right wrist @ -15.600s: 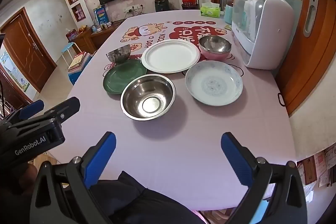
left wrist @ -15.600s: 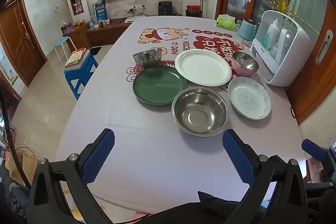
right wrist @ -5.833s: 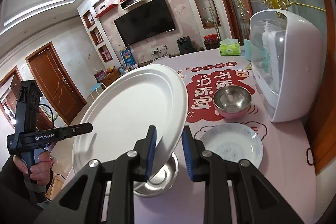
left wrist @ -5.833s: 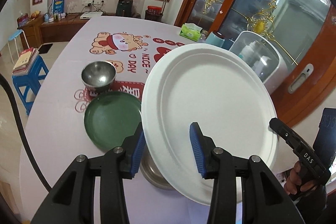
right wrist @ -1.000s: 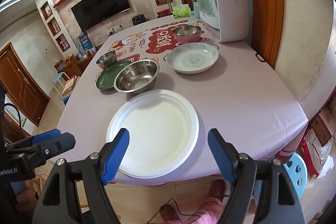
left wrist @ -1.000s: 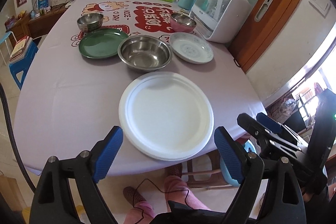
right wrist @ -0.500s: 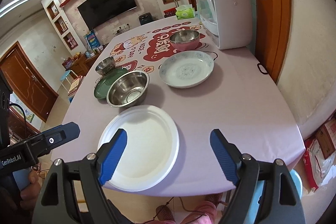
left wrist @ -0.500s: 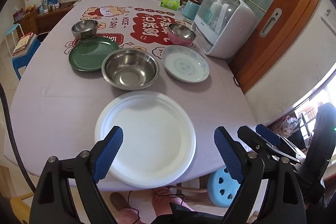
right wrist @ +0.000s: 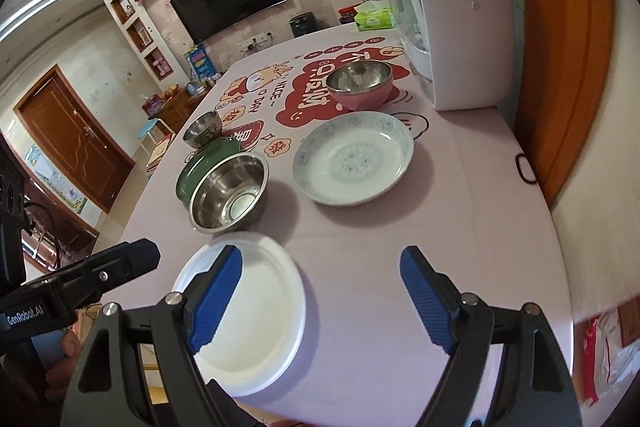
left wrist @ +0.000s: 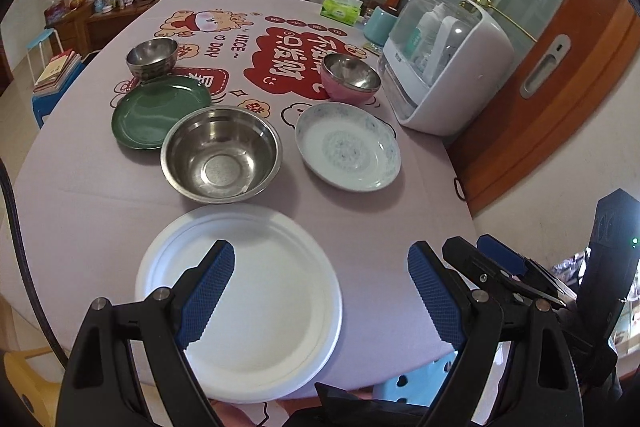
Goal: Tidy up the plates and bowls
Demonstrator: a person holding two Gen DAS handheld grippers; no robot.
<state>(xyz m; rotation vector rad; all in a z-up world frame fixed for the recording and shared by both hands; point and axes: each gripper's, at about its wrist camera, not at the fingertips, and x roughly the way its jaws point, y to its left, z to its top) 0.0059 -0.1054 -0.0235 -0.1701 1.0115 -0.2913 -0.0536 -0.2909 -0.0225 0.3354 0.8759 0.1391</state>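
A large white plate (left wrist: 256,291) (right wrist: 260,307) lies flat at the table's near edge. Behind it stand a big steel bowl (left wrist: 221,154) (right wrist: 230,195), a green plate (left wrist: 158,109) (right wrist: 204,163), a small steel bowl (left wrist: 152,57) (right wrist: 203,127), a patterned white plate (left wrist: 347,146) (right wrist: 353,157) and a pink bowl (left wrist: 351,78) (right wrist: 360,83). My left gripper (left wrist: 320,285) hovers open over the white plate's right part, holding nothing. My right gripper (right wrist: 320,289) hangs open above the bare cloth just right of that plate, also with nothing in it.
A white countertop appliance (left wrist: 444,59) (right wrist: 452,15) stands at the table's right side beside a wooden door. A tissue box (left wrist: 341,9) and a teal cup (left wrist: 380,23) sit far back. A blue stool (left wrist: 56,95) with books stands left of the table.
Both grippers have moved forward over the table toward the dishes, so the white plate now lies under them. Both stay open and the dishes have not moved.
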